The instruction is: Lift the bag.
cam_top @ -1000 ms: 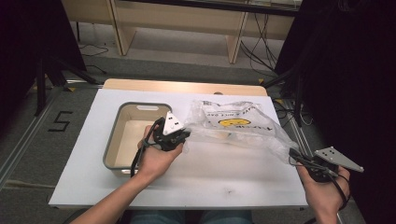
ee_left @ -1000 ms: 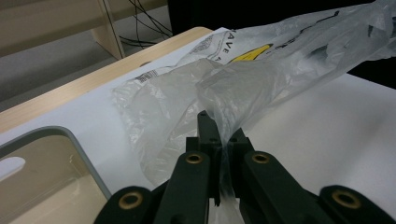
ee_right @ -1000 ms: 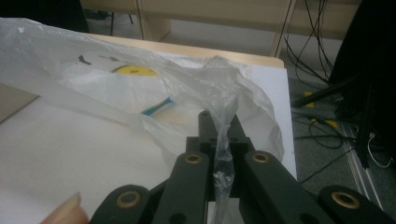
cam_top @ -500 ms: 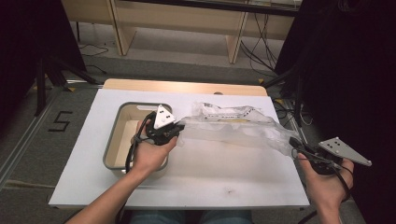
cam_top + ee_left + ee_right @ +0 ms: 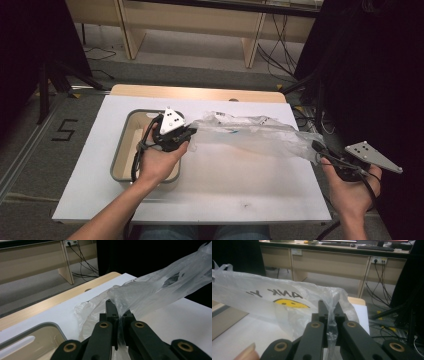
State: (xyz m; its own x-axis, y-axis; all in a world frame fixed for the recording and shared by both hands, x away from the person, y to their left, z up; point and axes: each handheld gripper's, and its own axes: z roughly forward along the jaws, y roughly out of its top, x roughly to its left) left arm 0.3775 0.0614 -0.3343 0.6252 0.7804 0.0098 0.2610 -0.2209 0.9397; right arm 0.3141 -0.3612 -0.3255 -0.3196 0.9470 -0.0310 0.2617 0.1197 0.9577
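Above the white table (image 5: 215,185) we have the plastic bag (image 5: 260,135) stretched between left gripper (image 5: 189,133) and right gripper (image 5: 317,148), both clamped on it, tray (image 5: 119,150) unfilled.

A clear plastic bag (image 5: 250,135), printed with a yellow smiley face and dark lettering, is seen stretched into a long crumpled band across the middle of the high view, pulled taut from centre left towards the right edge, lifted above the white surface
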